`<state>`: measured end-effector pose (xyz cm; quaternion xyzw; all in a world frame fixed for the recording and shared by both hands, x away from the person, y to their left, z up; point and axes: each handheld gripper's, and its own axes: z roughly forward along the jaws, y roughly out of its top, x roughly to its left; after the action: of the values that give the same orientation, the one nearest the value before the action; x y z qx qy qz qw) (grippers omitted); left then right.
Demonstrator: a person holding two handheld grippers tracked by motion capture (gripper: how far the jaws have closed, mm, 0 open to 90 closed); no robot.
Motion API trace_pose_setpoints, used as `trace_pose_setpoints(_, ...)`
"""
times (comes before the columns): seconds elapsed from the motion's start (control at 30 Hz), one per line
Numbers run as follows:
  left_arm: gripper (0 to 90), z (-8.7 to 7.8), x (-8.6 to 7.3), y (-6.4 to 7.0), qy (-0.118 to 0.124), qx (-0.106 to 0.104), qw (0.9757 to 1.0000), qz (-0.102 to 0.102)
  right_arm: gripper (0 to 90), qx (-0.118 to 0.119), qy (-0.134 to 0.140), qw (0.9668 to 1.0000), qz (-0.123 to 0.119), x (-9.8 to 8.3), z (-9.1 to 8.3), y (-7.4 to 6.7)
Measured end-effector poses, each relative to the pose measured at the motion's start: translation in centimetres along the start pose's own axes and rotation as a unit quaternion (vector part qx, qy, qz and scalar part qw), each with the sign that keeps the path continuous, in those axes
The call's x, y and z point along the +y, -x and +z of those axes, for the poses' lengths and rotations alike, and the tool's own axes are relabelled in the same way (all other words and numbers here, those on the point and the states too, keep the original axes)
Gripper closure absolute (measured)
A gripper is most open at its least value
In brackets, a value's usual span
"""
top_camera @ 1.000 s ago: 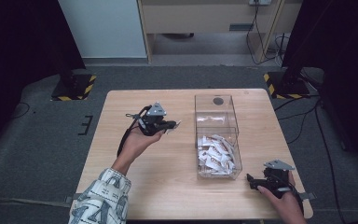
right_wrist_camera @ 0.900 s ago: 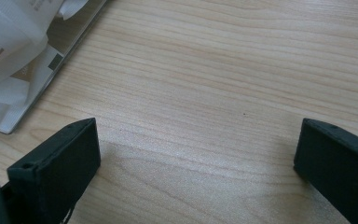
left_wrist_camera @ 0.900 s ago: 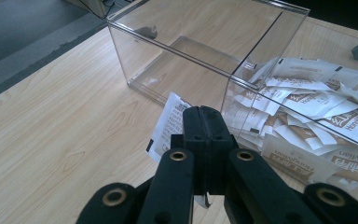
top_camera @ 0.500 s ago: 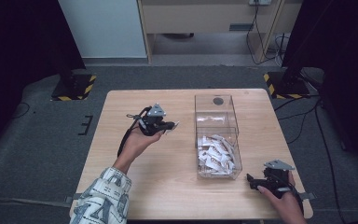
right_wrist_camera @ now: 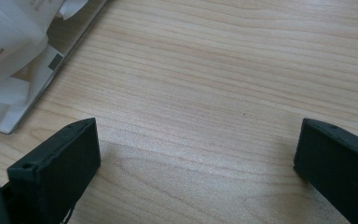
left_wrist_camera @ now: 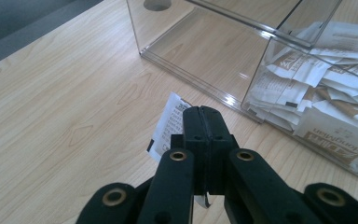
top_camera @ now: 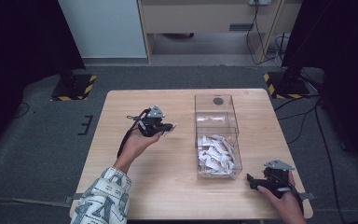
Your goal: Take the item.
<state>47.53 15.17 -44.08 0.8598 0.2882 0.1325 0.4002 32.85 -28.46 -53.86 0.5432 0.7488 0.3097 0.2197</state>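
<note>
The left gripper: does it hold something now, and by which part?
Yes. The left gripper is shut on a white paper sachet, pinching it at one edge; the rest sticks out to the side above the table. The right gripper is open and holds nothing.

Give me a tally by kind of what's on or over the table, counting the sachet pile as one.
Grippers: 2, left and right
Clear box: 1
Sachet pile: 1
Held sachet: 1
Total: 5

Lab/test bay: black curtains (top_camera: 18,42), hazard-striped stand feet (top_camera: 74,87), floor cables (top_camera: 261,42), lone wood table (top_camera: 168,186).
</note>
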Motion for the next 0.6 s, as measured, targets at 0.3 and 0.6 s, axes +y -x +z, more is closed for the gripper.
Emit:
trace_pose_setpoints(0.3,89.6,0.7,-0.6,-0.7,-0.010,0.005,0.9999,-0.009,0.6,-0.001,0.001,1.0000,0.000,0.0,0.0,0.0)
trace_pose_setpoints(0.6,89.6,0.9,-1.4,-1.1,-0.020,0.009,0.9997,-0.009,0.6,0.000,0.000,1.0000,0.000,0.0,0.0,0.0)
